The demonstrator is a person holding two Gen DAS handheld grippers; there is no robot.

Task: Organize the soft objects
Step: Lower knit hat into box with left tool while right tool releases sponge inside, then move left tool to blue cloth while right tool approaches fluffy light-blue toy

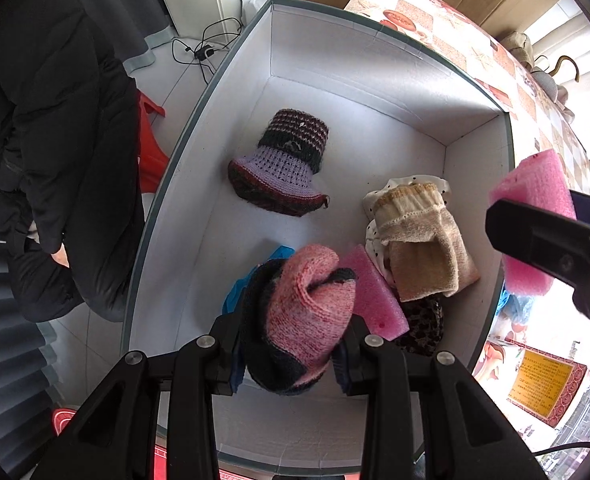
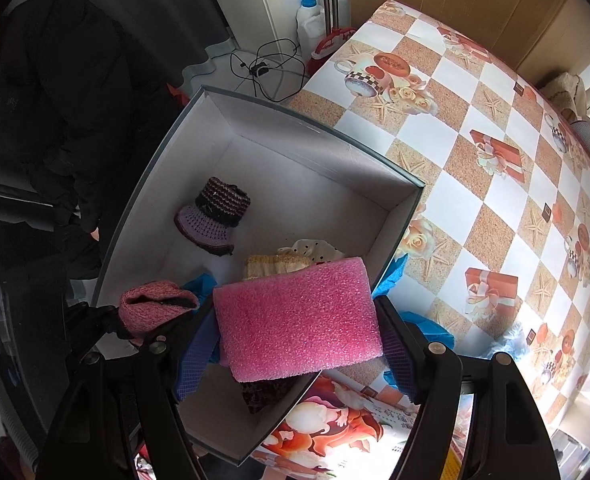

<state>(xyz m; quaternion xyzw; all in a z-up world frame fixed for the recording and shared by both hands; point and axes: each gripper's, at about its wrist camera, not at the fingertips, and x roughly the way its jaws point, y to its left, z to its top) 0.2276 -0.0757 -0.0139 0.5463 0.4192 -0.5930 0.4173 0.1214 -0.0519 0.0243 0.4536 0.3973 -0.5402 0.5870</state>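
Box (image 1: 375, 92) holds purple knit hat (image 1: 283, 164), beige cloth (image 1: 423, 240), pink foam (image 1: 375, 296).

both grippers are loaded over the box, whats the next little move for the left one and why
Probably lower the left gripper a bit and open it. It is shut on the pink knit item, which hangs above the box floor, with bare white floor just ahead and to its left. The right gripper, shut on the pink foam block, can follow.
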